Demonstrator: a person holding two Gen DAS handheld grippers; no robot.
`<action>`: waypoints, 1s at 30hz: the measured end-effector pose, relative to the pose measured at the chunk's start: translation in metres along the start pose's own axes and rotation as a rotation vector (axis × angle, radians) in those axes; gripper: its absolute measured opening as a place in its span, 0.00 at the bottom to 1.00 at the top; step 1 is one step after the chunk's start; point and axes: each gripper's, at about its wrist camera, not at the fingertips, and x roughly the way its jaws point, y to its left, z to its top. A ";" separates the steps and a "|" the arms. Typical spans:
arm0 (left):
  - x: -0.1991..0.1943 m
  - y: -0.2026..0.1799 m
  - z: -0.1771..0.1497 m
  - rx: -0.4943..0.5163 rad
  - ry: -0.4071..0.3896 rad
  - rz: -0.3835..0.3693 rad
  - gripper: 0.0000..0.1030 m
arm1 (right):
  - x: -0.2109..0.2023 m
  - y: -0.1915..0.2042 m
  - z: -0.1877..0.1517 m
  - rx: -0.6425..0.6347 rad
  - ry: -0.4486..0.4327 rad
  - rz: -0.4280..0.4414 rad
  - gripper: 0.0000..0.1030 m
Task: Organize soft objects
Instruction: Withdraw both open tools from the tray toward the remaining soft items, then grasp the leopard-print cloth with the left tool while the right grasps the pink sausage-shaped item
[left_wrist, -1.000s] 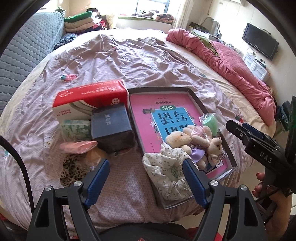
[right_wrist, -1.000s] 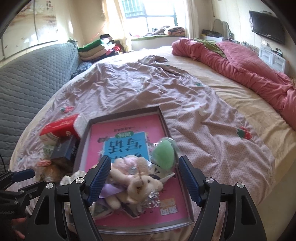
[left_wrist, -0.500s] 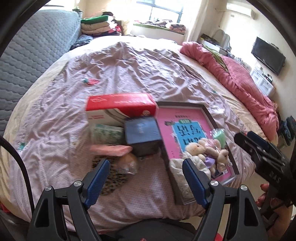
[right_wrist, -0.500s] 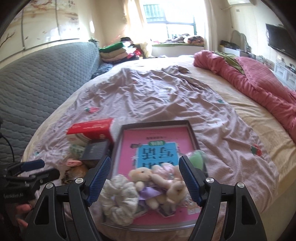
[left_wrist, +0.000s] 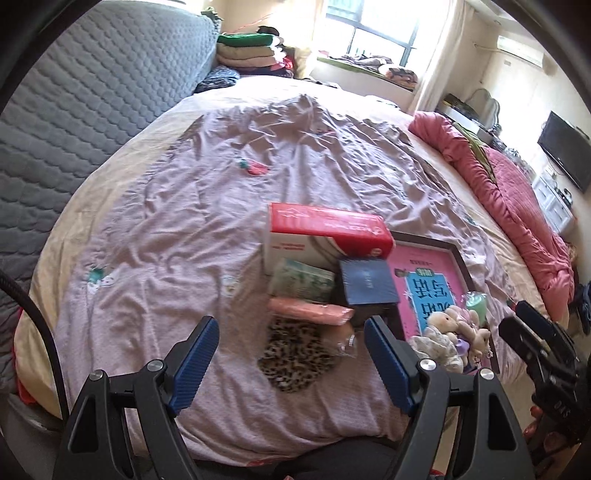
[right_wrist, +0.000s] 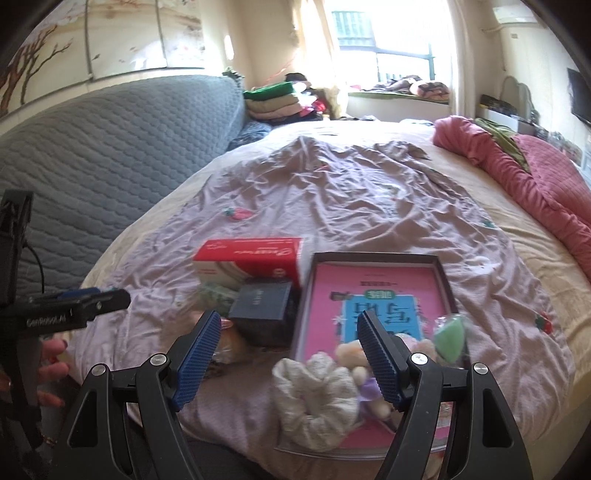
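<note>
A dark-rimmed tray (left_wrist: 424, 238) (right_wrist: 373, 256) with a pink book in it lies on the bed. On its near end sit pale plush bunnies (left_wrist: 454, 325) (right_wrist: 351, 350), a white floral scrunchie (right_wrist: 317, 398) (left_wrist: 436, 345) and a wrapped green sponge (right_wrist: 448, 338) (left_wrist: 476, 301). Left of the tray lie a leopard-print cloth (left_wrist: 295, 358), a pink packet (left_wrist: 310, 312) and a green tissue pack (left_wrist: 303, 282). My left gripper (left_wrist: 290, 325) hovers open above the leopard cloth, holding nothing. My right gripper (right_wrist: 288, 317) hangs open over the tray's near left corner, also holding nothing.
A red-and-white box (left_wrist: 325, 229) (right_wrist: 247, 258) and a dark blue box (left_wrist: 367, 280) (right_wrist: 260, 301) stand beside the tray. A rumpled lilac sheet (left_wrist: 221, 206) covers the bed; a red quilt (left_wrist: 517, 192) lies along its right side. A grey quilted headboard (right_wrist: 110, 147) is left.
Both grippers have drawn back and risen, swinging left. The objects look smaller, and the pile left of the tray now sits between the left fingers. Neither gripper's opening has changed.
</note>
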 end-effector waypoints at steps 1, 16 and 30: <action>0.000 0.003 0.000 -0.005 0.000 0.006 0.78 | 0.001 0.003 0.000 -0.004 0.003 0.006 0.75; 0.011 0.043 -0.005 -0.075 0.008 0.032 0.78 | 0.033 0.057 -0.017 -0.083 0.112 0.133 0.75; 0.061 0.068 -0.010 -0.115 0.074 0.013 0.78 | 0.099 0.114 -0.029 -0.422 0.151 0.057 0.75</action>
